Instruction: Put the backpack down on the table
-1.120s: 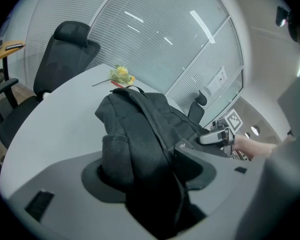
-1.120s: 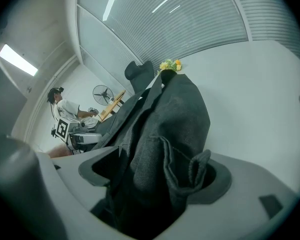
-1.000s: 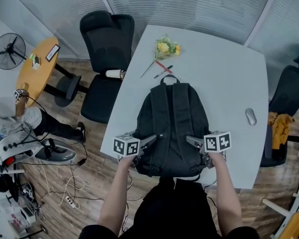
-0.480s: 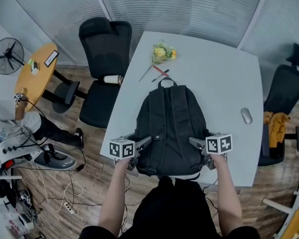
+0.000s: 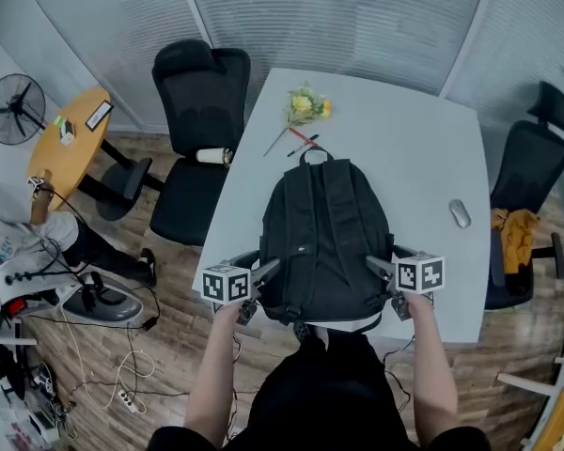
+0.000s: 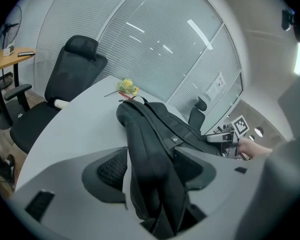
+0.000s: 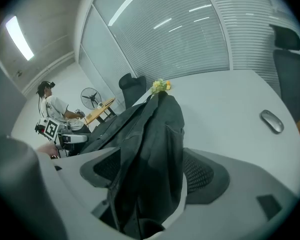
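A black backpack (image 5: 324, 238) lies flat on the white table (image 5: 414, 148), straps up, its bottom at the near edge. My left gripper (image 5: 261, 263) sits at its lower left side and my right gripper (image 5: 385, 259) at its lower right. In the left gripper view, dark backpack fabric (image 6: 150, 149) runs between the jaws, with a pale gap beside the left pad. The right gripper view shows backpack fabric (image 7: 150, 144) between wide jaws that have just been closing a little. Neither pair of pads visibly presses on it.
Yellow flowers (image 5: 305, 104) and pens (image 5: 303, 139) lie beyond the backpack's top handle. A mouse (image 5: 460, 213) rests at the table's right. Black office chairs stand at the left (image 5: 199, 92) and right (image 5: 522, 167). A round wooden table (image 5: 70, 144) and a seated person (image 5: 19, 224) are far left.
Both grippers have drawn slightly back and outward along the backpack's lower sides. The backpack stays where it lay beside the pens and flowers.
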A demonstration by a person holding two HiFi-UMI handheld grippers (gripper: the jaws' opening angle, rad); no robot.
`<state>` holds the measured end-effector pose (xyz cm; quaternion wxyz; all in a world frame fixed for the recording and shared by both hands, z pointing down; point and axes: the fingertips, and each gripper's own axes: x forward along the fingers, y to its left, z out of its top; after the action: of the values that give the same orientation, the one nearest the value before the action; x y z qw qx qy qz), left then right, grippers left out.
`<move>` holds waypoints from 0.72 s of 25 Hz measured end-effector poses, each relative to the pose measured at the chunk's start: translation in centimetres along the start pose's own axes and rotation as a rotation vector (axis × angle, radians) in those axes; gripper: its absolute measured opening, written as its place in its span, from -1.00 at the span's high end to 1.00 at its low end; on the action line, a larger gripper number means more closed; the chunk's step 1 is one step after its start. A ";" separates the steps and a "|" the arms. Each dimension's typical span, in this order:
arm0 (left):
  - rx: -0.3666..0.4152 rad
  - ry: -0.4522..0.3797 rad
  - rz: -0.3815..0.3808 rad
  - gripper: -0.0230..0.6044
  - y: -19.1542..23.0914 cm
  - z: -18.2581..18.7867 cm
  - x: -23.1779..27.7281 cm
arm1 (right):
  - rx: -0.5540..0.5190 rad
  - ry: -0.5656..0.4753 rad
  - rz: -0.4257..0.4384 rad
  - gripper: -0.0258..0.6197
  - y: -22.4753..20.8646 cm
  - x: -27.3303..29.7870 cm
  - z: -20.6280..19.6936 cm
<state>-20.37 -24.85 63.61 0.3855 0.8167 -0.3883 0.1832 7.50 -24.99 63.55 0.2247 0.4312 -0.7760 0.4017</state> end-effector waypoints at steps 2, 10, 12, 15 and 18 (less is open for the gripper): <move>0.016 -0.016 -0.004 0.07 -0.5 0.0 -0.7 | -0.001 -0.026 -0.011 -0.28 0.3 -0.8 -0.1; 0.091 -0.082 0.009 0.07 -2.1 0.5 -3.0 | 0.001 -0.144 0.025 -0.13 2.6 -3.8 -0.1; 0.105 -0.102 0.003 0.07 -2.8 0.7 -3.8 | -0.020 -0.160 0.037 -0.07 3.6 -4.4 -0.2; 0.123 -0.142 -0.010 0.08 -4.3 1.3 -5.0 | -0.055 -0.178 0.057 -0.03 5.0 -5.2 -0.1; 0.141 -0.181 -0.018 0.08 -5.9 1.9 -6.2 | -0.097 -0.205 0.076 0.05 6.5 -6.0 0.1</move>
<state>-19.73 -20.91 55.87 0.2919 0.8585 -0.4004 0.1320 5.12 -20.12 56.53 0.1494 0.4290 -0.8292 0.3258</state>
